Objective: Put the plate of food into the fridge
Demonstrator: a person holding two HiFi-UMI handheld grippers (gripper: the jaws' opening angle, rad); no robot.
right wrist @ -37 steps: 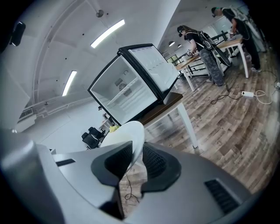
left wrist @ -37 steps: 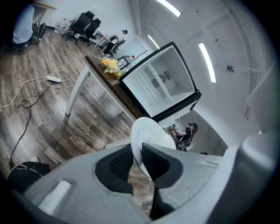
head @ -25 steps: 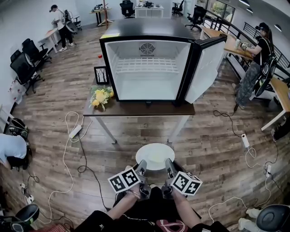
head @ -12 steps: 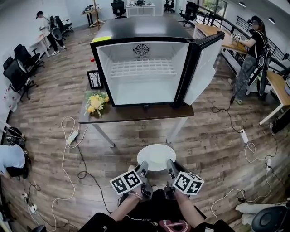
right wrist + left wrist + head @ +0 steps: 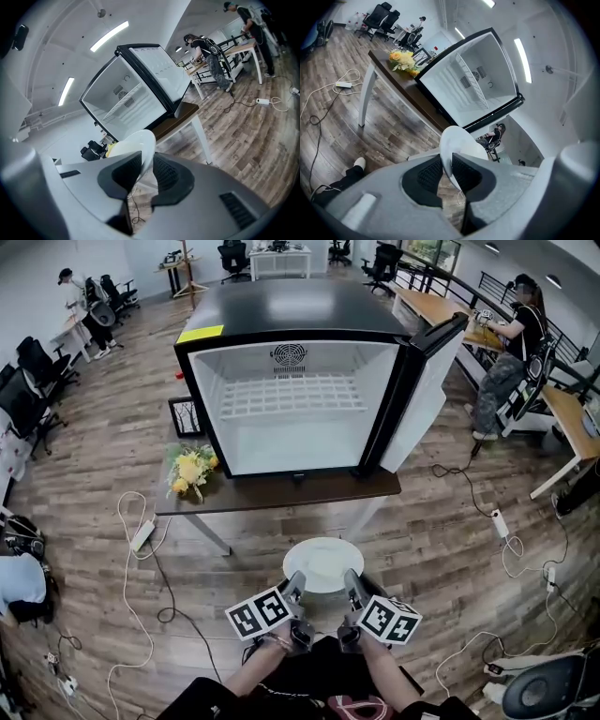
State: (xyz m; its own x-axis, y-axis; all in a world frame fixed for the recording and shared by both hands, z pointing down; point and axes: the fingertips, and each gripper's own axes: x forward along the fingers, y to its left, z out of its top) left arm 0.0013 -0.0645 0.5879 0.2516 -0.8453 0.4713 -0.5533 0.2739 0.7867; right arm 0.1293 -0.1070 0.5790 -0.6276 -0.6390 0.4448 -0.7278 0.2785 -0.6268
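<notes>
I carry a white plate (image 5: 322, 563) over the wooden floor, in front of the table. My left gripper (image 5: 294, 583) is shut on the plate's near left rim (image 5: 449, 154). My right gripper (image 5: 351, 581) is shut on the near right rim (image 5: 143, 150). The plate's top looks bare in the head view. Ahead stands the small black fridge (image 5: 291, 390) on a dark table (image 5: 281, 491). Its door (image 5: 427, 390) is swung open to the right, and its white inside holds one wire shelf (image 5: 291, 395).
A bunch of yellow flowers (image 5: 190, 468) and a small picture frame (image 5: 185, 416) sit on the table left of the fridge. Cables and a power strip (image 5: 142, 536) lie on the floor at left. People work at desks at the far left and right.
I have walked closer to the table with the plate; the fridge and table now look larger and nearer. Both grips on the plate are unchanged.
</notes>
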